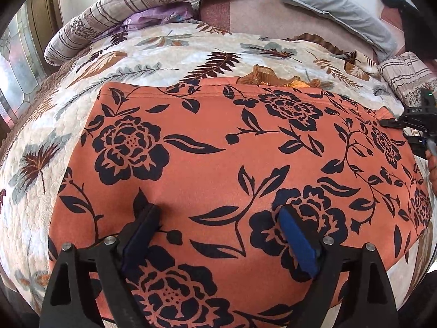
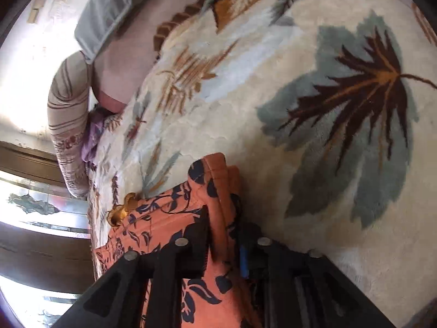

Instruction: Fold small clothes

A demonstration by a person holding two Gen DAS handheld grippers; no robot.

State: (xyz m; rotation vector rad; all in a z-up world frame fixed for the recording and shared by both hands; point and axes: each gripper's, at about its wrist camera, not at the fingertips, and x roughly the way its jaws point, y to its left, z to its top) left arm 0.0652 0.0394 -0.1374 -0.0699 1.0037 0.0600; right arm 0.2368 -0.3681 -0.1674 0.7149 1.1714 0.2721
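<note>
The right gripper (image 2: 222, 235) clenches an edge of the garment (image 1: 218, 164) on the blanket (image 1: 164, 52). The left gripper (image 1: 218, 235) hovers released above it. Next, probably, the held edge must be carried over for a fold.

Leaf-print blanket (image 1: 169, 54) on bed; striped bolster (image 1: 114, 8), purple cloth (image 1: 153, 16), grey pillow (image 1: 327, 0) behind

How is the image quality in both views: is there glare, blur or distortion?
Left wrist view: sharp and evenly lit, but the fisheye bulges the orange floral garment and bends the leaf-print blanket at the edges; a soft shadow lies under the left gripper. Right wrist view: tilted and slightly blurred, with the window blown out to white glare.
</note>
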